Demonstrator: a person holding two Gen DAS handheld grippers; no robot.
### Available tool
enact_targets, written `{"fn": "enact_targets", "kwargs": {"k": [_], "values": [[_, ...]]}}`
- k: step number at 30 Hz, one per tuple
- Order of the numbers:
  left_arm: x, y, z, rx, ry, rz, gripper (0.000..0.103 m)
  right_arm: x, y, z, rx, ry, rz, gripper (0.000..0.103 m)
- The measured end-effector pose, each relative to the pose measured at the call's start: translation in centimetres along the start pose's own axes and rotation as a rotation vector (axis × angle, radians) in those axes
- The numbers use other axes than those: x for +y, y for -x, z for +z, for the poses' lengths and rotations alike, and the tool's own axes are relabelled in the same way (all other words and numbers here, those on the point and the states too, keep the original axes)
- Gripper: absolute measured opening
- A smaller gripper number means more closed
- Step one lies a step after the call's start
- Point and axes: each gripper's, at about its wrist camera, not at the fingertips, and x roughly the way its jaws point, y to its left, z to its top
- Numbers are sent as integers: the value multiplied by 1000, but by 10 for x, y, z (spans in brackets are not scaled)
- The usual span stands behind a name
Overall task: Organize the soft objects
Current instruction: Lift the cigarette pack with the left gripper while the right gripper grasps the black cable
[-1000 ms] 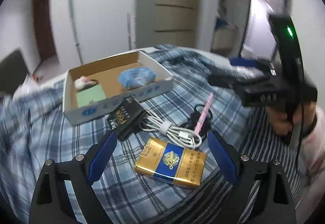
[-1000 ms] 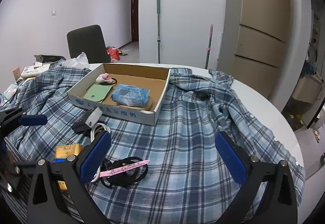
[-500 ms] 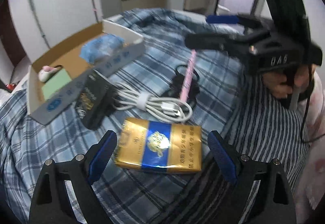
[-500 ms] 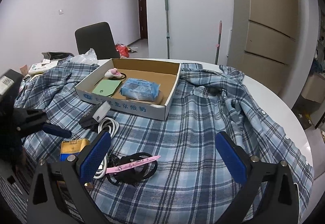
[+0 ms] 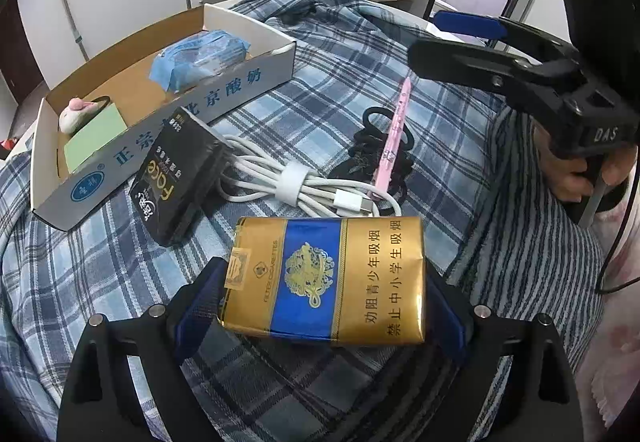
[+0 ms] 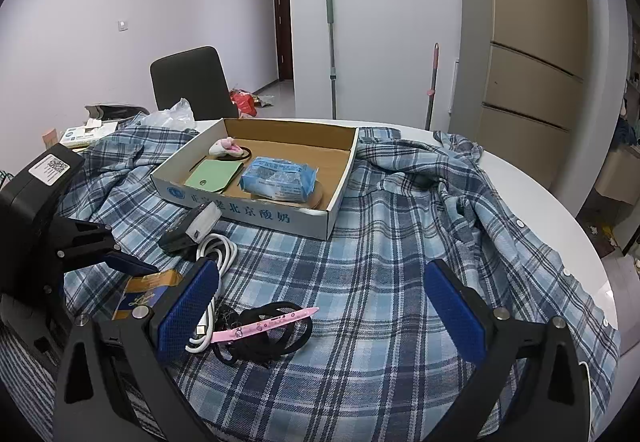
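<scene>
A gold and blue soft cigarette pack [image 5: 328,278] lies on the plaid shirt [image 5: 340,81], between the fingers of my left gripper [image 5: 320,306], whose jaws stand open around its two ends. The pack also shows in the right wrist view [image 6: 146,288]. Behind it lie a black pack [image 5: 176,177], a coiled white cable [image 5: 296,185], black hair ties [image 5: 372,157] and a pink pen [image 5: 394,133]. A cardboard tray [image 5: 240,89] holds a blue tissue pack [image 5: 200,57], a green card [image 5: 94,133] and a small pink toy [image 5: 78,113]. My right gripper [image 6: 316,314] is open and empty above the hair ties [image 6: 260,334].
The right gripper and the hand holding it [image 5: 568,105] hover at the right of the left wrist view. A black chair [image 6: 192,81] stands behind the round table [image 6: 540,201]. Boxes and a plastic bag [image 6: 100,125] sit at the far left.
My left gripper has moved forward and down, so the gold pack now sits between its fingers. The right gripper has shifted slightly and stayed open.
</scene>
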Motion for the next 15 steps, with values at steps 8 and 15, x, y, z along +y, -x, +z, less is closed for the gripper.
{"fn": "enact_targets", "kwargs": {"k": [8, 15], "values": [[-2, 4, -3, -39, 5, 10, 91, -1, 0, 0, 1, -3, 0, 102], [0, 40, -13, -247, 35, 113, 89, -1, 0, -1, 0, -4, -9, 102]]}}
